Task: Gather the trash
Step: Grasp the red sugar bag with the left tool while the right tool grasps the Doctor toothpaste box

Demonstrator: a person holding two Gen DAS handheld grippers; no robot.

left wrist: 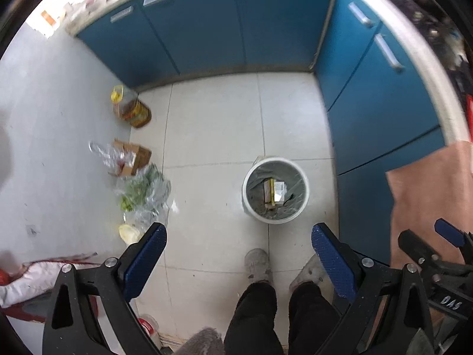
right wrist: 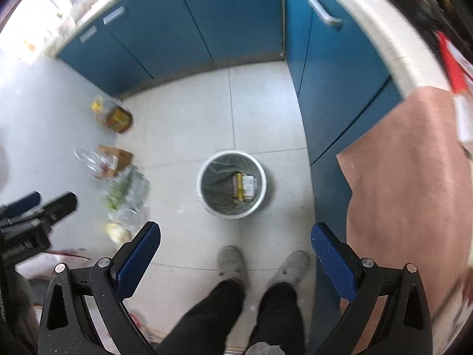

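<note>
A white round trash bin with a grey liner stands on the tiled floor below both grippers. Inside it lies a box with a yellow stripe and a pale wrapper. My left gripper is open, high above the floor, nothing between its blue pads. My right gripper is open wide too and holds nothing. Each gripper shows at the edge of the other's view: the right one, the left one.
Along the left wall lie an oil bottle, a cardboard box, clear plastic bags with greens and a pale yellow item. Blue cabinets line the back and right. A brown-covered surface juts in at right. The person's legs and grey slippers stand below.
</note>
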